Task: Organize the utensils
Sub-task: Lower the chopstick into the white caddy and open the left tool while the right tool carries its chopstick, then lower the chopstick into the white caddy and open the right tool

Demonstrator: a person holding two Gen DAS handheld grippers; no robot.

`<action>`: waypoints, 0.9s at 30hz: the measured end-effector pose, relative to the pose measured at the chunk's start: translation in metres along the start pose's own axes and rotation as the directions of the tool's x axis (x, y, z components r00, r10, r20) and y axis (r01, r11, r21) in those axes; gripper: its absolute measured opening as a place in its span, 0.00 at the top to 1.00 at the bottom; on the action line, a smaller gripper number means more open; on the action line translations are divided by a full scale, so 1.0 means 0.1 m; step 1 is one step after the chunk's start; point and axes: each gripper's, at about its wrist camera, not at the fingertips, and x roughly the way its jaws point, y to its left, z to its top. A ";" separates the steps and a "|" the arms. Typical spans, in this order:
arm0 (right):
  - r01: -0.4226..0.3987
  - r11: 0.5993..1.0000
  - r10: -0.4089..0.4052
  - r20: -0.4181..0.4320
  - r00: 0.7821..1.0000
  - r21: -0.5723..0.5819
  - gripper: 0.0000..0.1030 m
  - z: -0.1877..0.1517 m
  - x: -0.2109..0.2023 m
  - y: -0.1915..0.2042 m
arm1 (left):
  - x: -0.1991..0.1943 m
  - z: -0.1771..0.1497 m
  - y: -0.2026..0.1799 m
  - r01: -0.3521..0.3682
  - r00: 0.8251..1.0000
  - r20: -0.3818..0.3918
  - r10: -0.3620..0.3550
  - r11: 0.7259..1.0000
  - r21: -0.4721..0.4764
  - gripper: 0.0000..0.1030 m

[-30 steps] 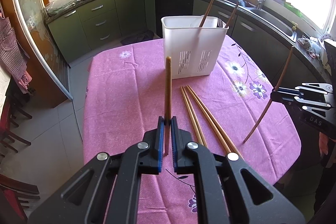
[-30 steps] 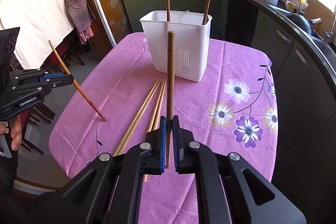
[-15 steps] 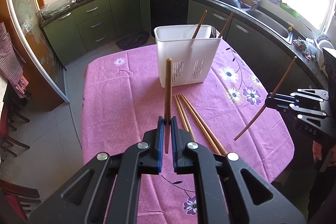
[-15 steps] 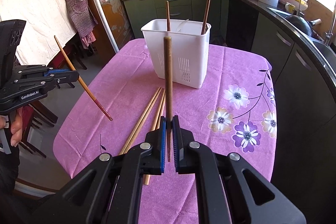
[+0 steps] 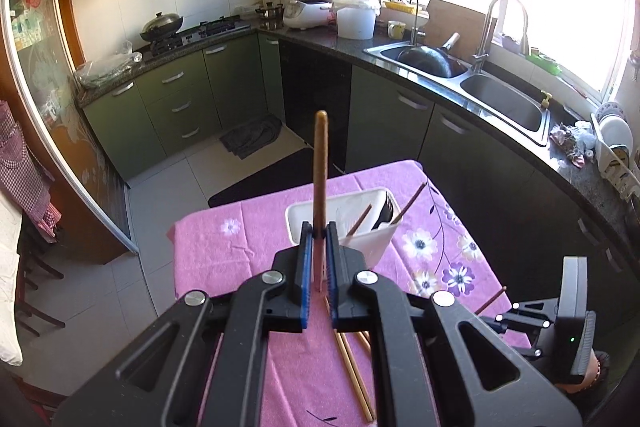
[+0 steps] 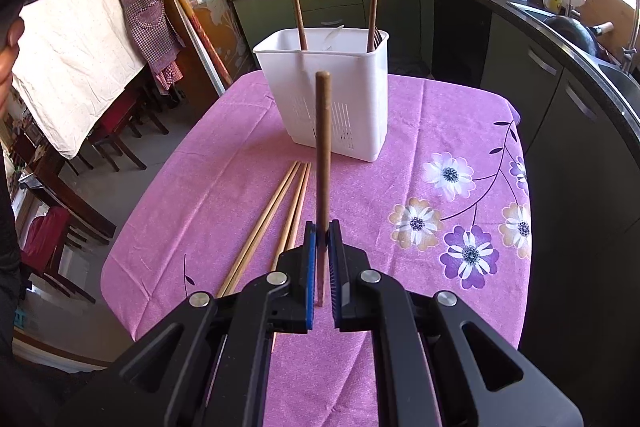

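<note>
Left gripper (image 5: 316, 233) and right gripper (image 6: 322, 233) each clench a chopstick (image 5: 320, 163) upright, at frame center; holder (image 6: 340, 95) beyond.

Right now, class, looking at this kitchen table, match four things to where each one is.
Things:
1. dark chopstick
2. pale chopsticks
3. white holder
4. wok

Places:
A. in the sink
B. standing on the pink cloth
C. clamped in the right gripper
D. lying flat on the cloth

Pairs: 1-C, 2-D, 3-B, 4-A
</note>
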 end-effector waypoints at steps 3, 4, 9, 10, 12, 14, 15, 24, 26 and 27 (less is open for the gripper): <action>-0.006 1.000 0.006 0.002 1.000 0.000 0.93 -0.02 -0.01 -0.02 | 0.02 0.23 -0.06 -0.014 0.999 0.030 0.014 1.000 0.000 0.94; -0.006 1.000 0.006 0.003 1.000 -0.001 0.93 -0.03 -0.02 -0.03 | 0.03 0.29 -0.07 -0.017 0.999 0.037 0.017 1.000 0.000 0.94; -0.013 1.000 0.013 0.008 1.000 -0.002 0.93 -0.07 -0.04 -0.05 | 0.25 0.52 -0.12 -0.035 0.998 0.045 0.035 0.999 -0.005 0.94; -0.015 1.000 0.015 0.007 1.000 -0.001 0.93 -0.07 -0.05 -0.05 | 0.33 0.53 -0.12 -0.041 0.998 0.040 0.041 0.999 -0.007 0.94; -0.018 1.000 0.018 0.006 1.000 -0.001 0.93 -0.08 -0.06 -0.06 | 0.48 0.53 -0.12 -0.042 0.999 0.022 0.042 0.999 -0.009 0.94; -0.019 1.000 0.019 0.008 1.000 -0.002 0.93 -0.07 -0.07 -0.06 | 0.64 0.51 -0.11 -0.040 0.999 0.000 0.040 0.999 -0.018 0.94; -0.019 1.000 0.019 0.010 1.000 -0.002 0.93 -0.06 -0.08 -0.06 | 0.70 0.48 -0.09 -0.038 0.999 -0.009 0.038 0.999 -0.021 0.94; -0.020 1.000 0.021 0.100 0.995 -0.005 0.93 0.30 -0.33 -0.01 | 0.99 0.14 -0.02 -0.029 0.994 -0.102 0.028 1.000 -0.007 0.78; -0.026 1.000 0.025 0.151 0.988 0.003 0.93 0.49 -0.45 0.01 | 0.94 0.07 -0.01 -0.030 0.994 -0.102 0.030 1.000 -0.002 0.77; -0.031 0.999 0.028 0.185 0.982 0.011 0.93 0.60 -0.52 0.01 | 0.89 0.03 0.01 -0.024 0.995 -0.097 0.024 1.000 -0.004 0.77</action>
